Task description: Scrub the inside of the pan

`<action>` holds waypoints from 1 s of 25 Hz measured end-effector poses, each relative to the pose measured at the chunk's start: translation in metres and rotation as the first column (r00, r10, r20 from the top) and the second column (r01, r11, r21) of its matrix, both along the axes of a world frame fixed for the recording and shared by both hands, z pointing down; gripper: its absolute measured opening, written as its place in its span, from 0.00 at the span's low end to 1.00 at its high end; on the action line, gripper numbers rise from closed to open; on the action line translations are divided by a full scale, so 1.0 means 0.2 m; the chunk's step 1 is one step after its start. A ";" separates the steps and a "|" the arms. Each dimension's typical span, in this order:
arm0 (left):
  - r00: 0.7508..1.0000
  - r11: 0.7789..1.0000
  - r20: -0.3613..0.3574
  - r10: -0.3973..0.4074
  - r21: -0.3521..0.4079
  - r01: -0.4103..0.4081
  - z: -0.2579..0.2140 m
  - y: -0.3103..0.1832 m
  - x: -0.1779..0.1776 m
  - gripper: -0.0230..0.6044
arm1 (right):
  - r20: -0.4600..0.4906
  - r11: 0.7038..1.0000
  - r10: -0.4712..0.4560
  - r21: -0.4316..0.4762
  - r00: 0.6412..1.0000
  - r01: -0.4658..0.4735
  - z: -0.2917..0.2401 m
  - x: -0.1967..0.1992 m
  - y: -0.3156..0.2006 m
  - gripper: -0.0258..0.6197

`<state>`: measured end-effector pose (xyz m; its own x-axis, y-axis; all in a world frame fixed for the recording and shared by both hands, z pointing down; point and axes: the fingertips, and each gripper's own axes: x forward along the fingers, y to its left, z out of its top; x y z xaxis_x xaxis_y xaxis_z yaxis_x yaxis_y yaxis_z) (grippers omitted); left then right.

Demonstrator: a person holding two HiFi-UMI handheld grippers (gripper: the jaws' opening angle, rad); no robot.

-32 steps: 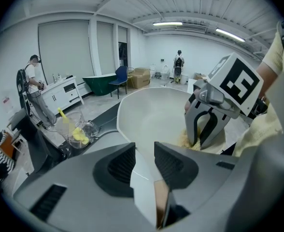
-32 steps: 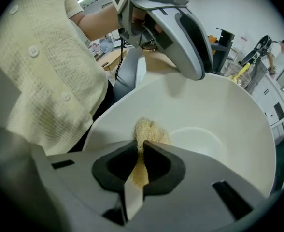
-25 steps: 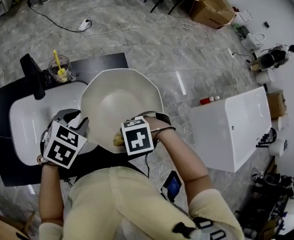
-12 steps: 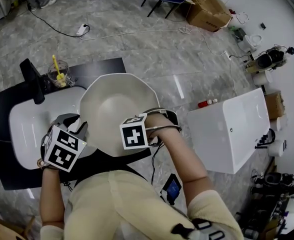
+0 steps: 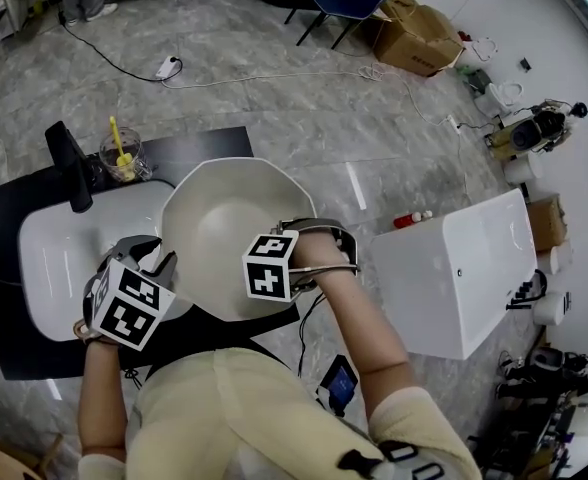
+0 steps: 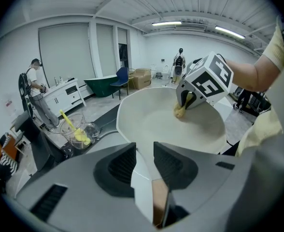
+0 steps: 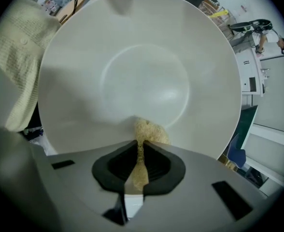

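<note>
A large white pan (image 5: 224,218) with a faceted rim is held tilted over the sink. My left gripper (image 5: 157,265) is shut on the pan's handle (image 6: 143,178), a white strip running from the rim in between the jaws. My right gripper (image 7: 139,146) is shut on a yellow sponge (image 7: 150,131), which presses on the pan's (image 7: 147,76) inner wall just below the flat bottom. From the left gripper view the sponge (image 6: 180,111) shows under the right gripper's marker cube (image 6: 208,80), inside the pan (image 6: 171,129). In the head view that cube (image 5: 270,265) hides the sponge.
A white sink basin (image 5: 54,258) is set in a black counter (image 5: 209,133), with a black faucet (image 5: 69,163) and a glass jar holding a yellow brush (image 5: 122,155) behind it. A white cabinet (image 5: 454,263) stands to the right. A person (image 6: 35,88) stands across the room.
The right gripper has shifted slightly over the pan's near wall with the sponge, which its cube now covers in the head view. The left gripper keeps hold of the pan.
</note>
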<state>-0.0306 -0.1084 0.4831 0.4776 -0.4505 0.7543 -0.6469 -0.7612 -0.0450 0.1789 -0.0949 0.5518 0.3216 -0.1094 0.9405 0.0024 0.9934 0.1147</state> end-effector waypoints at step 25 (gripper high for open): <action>1.000 1.000 0.001 -0.003 0.006 0.003 0.01 0.01 0.00 0.22 | 0.077 0.802 -0.151 0.592 0.986 0.076 -0.06 -0.17 -0.56 0.11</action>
